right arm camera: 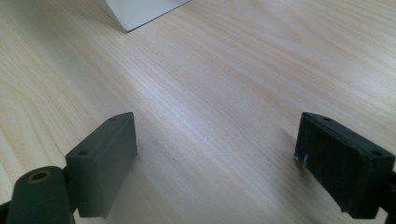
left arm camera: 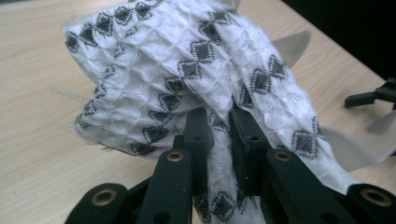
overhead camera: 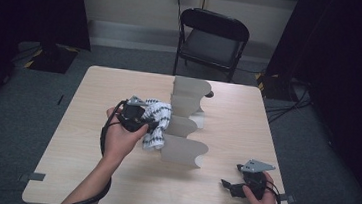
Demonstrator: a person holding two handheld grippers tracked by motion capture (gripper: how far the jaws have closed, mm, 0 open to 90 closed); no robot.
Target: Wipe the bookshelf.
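My right gripper (right arm camera: 215,163): jaws wide apart, nothing between.
Table (right arm camera: 224,79): pale wood beneath.
Grey panel (right arm camera: 140,11): beyond the jaws.

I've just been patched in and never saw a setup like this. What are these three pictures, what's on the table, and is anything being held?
No robot arm here: a person holds a two-jaw gripper in each hand. The high view looks down on the table; the other two pictures come from cameras riding on the grippers. The left gripper is shut on a white cloth with black diamonds, beside a grey rack of curved panels. The right gripper rests near the table's corner, jaws open over bare wood.
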